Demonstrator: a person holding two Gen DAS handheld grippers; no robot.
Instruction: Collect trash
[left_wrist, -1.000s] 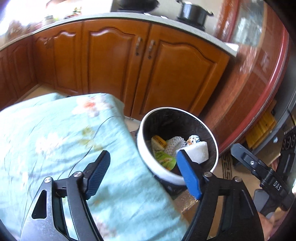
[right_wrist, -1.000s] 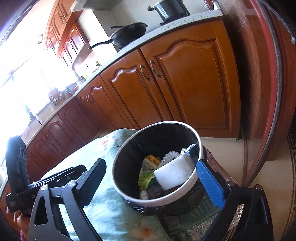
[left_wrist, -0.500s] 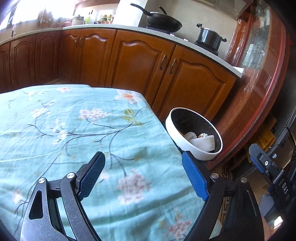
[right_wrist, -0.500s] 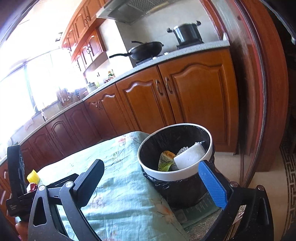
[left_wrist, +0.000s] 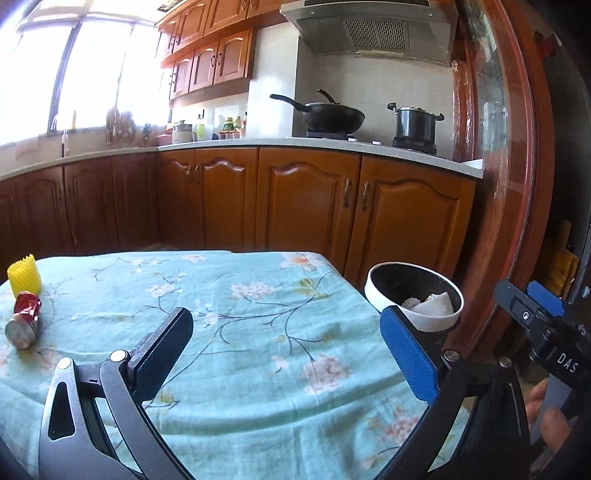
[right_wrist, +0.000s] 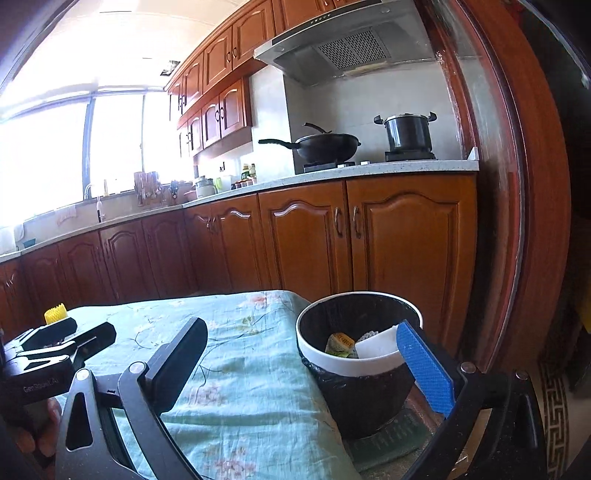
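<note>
A white-rimmed trash bin (left_wrist: 380, 293) with a black liner stands beside the table's right end; it also shows in the right wrist view (right_wrist: 354, 365). It holds a white foam piece (right_wrist: 376, 347), a yellow-green wrapper (right_wrist: 340, 343) and white netting. On the table's far left lie a crushed red can (left_wrist: 24, 319) and a yellow foam fruit net (left_wrist: 24, 275), which also shows in the right wrist view (right_wrist: 55, 314). My left gripper (left_wrist: 284, 350) is open and empty above the tablecloth. My right gripper (right_wrist: 303, 362) is open and empty, close to the bin.
The table wears a light-blue floral cloth (left_wrist: 240, 314). Wooden kitchen cabinets (left_wrist: 306, 199) run behind it, with a wok (left_wrist: 328, 116) and pot (left_wrist: 415, 125) on the counter. A red door frame (left_wrist: 517, 184) stands at the right. A mat (right_wrist: 391, 435) lies under the bin.
Both grippers have pulled back and tilted up from the bin. The left view swung left across the table, and the red can and yellow net have come into view.
</note>
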